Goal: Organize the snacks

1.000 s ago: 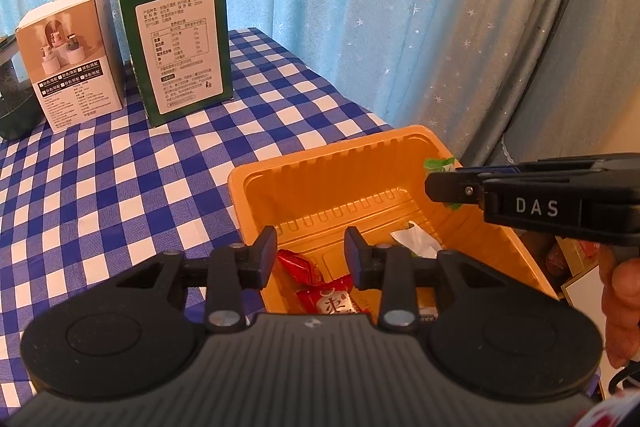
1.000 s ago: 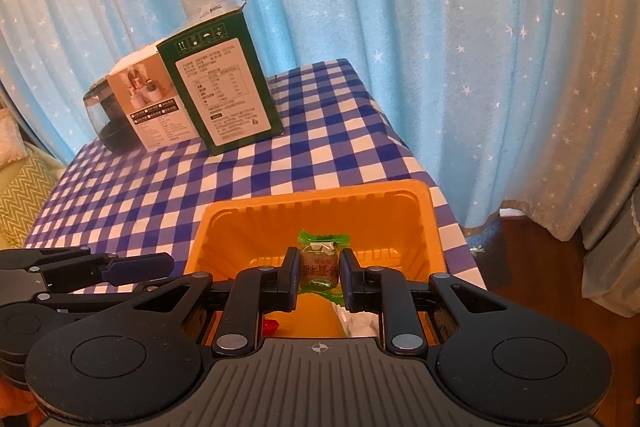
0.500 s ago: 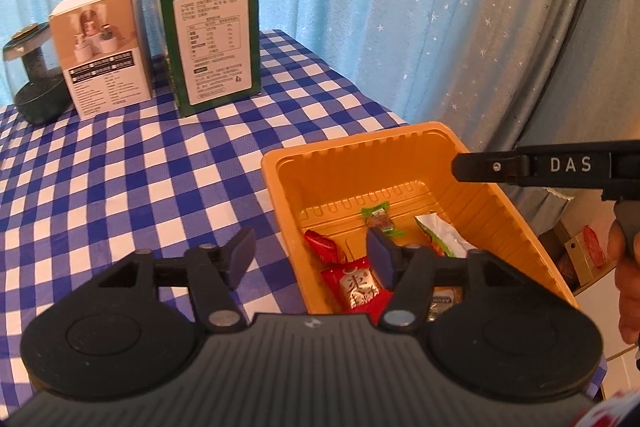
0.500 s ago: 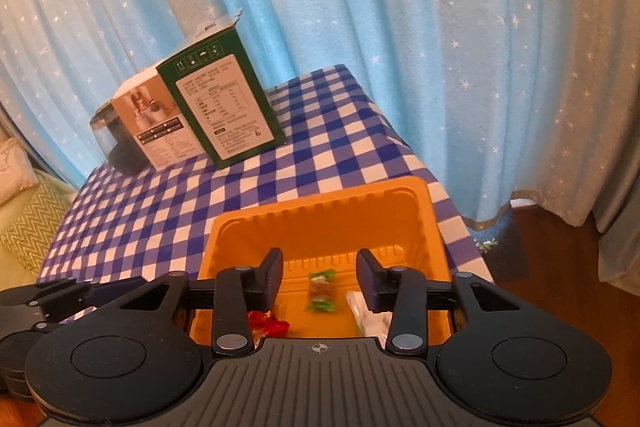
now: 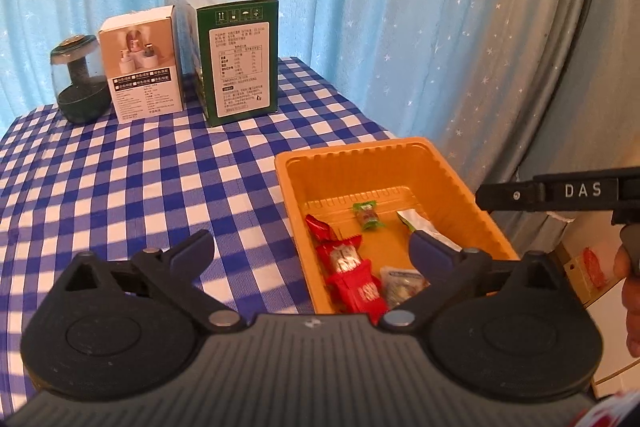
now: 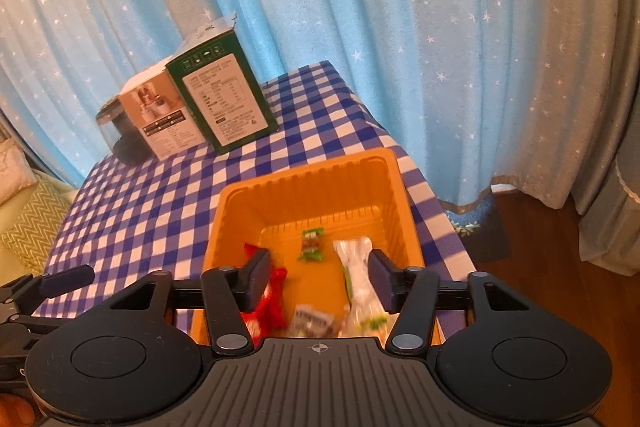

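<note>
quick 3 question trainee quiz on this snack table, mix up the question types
1. True or false: the green candy lies inside the orange tray.
2. Which stands nearest the tray: A the green box, B the white box, C the dark glass jar?
3. Fill in: the right claw holds ____.

Key: 1 true; 2 A; 3 nothing, its jaws are opening with no snack gripped.
</note>
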